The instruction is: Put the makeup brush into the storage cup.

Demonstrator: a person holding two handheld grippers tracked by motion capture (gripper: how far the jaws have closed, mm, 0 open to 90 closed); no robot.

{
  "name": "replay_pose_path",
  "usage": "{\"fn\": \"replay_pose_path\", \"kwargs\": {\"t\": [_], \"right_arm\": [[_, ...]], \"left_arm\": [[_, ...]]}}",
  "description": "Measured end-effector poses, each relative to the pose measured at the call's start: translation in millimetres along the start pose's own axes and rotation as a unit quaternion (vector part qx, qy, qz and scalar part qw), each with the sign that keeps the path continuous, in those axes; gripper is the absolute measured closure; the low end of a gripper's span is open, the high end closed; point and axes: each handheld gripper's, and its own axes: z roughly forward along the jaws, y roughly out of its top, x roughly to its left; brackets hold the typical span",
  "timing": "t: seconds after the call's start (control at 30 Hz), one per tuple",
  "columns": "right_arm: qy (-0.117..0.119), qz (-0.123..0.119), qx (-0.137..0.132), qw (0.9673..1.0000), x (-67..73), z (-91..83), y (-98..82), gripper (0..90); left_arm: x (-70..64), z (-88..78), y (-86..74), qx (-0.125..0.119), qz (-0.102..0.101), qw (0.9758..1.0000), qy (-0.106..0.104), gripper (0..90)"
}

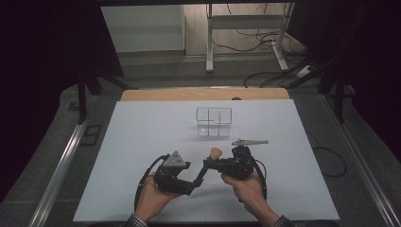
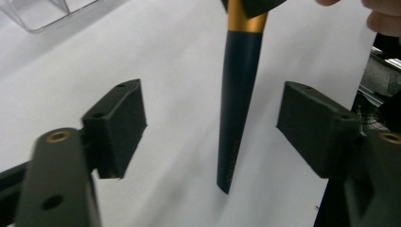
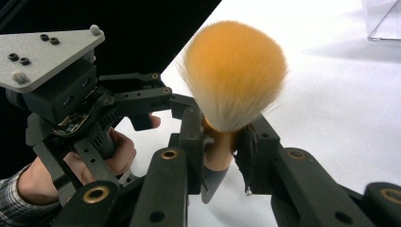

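Note:
A makeup brush has a fluffy orange head, a gold collar and a dark blue handle. My right gripper is shut on the brush at its collar, just under the bristles. In the high view it holds the brush head-up over the near middle of the white table. My left gripper stands open, its pads wide on either side of the handle and not touching it. From above, the left gripper sits close to the right gripper, at its lower left.
A clear plastic organizer with several compartments stands on the table beyond the grippers, and its corner is in the left gripper view. Beyond the table's wooden far edge are a stand and cables on the floor.

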Motion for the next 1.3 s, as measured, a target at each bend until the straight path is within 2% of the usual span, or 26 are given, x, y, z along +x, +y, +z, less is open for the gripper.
{"fn": "replay_pose_path", "kwargs": {"t": [0.23, 0.4, 0.67, 1.03, 1.3], "right_arm": [[-0.004, -0.01, -0.002, 0.9999, -0.5, -1.5, 1.0, 72.9], [-0.006, -0.014, -0.004, 0.9999, -1.0, -3.0, 1.4, 73.0], [-0.011, -0.02, -0.007, 0.9997, -0.7, -4.2, 1.6, 72.9], [-0.023, -0.039, -0.009, 0.9989, -0.6, -7.3, 2.8, 72.9], [-0.037, -0.064, -0.008, 0.9973, 0.7, -8.9, 3.7, 73.0]], "left_arm": [[1.4, -1.6, -0.5, 0.01, -0.007, 0.9999, 0.0, 11.3], [2.9, -2.0, -1.9, 0.025, -0.009, 0.9996, -0.001, 8.2], [4.6, -5.2, -4.8, 0.033, -0.013, 0.9993, -0.005, 4.3], [6.4, -9.5, -12.0, 0.047, 0.01, 0.9985, 0.026, 3.0], [9.4, -13.7, -16.1, 0.041, 0.008, 0.9985, 0.036, 2.6]]}}
